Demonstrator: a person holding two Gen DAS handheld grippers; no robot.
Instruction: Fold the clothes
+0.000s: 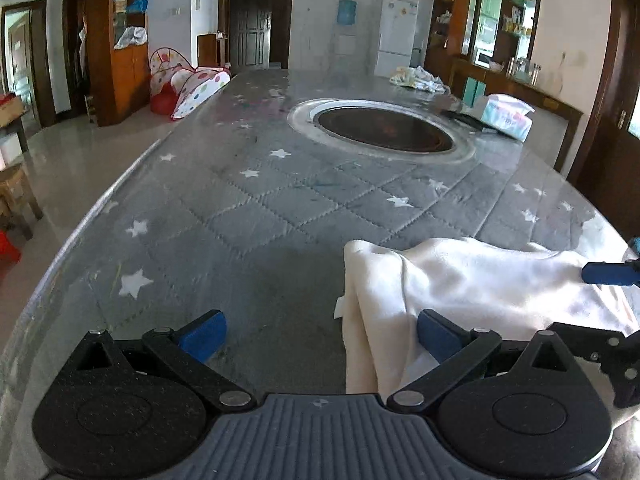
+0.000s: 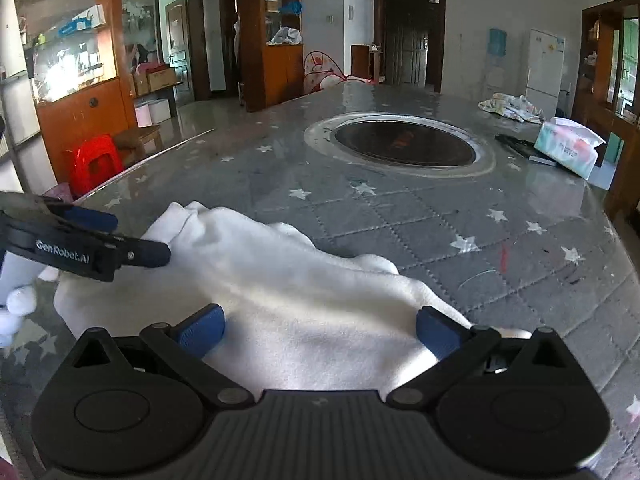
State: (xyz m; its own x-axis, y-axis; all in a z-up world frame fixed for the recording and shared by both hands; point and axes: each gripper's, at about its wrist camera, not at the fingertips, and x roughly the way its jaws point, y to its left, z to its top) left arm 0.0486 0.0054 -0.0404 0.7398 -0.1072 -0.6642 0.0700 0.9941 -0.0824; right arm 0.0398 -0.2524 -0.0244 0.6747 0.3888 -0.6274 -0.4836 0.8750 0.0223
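Currently, my left gripper [image 1: 322,334] hovers low over the star-patterned counter [image 1: 240,216], its blue fingers [image 1: 204,334] spread wide and holding nothing; the right-hand one rests against the white garment's left edge. That white garment [image 2: 304,300] lies crumpled at the counter's near edge, stretching rightward between both tools. My right gripper [image 2: 320,332] sits over the cloth's near hem, fingers [image 2: 202,330] equally wide apart, fabric lying between them ungripped. Farther right, a tissue pack [image 2: 568,148] stands beside the round inset [image 2: 400,142].
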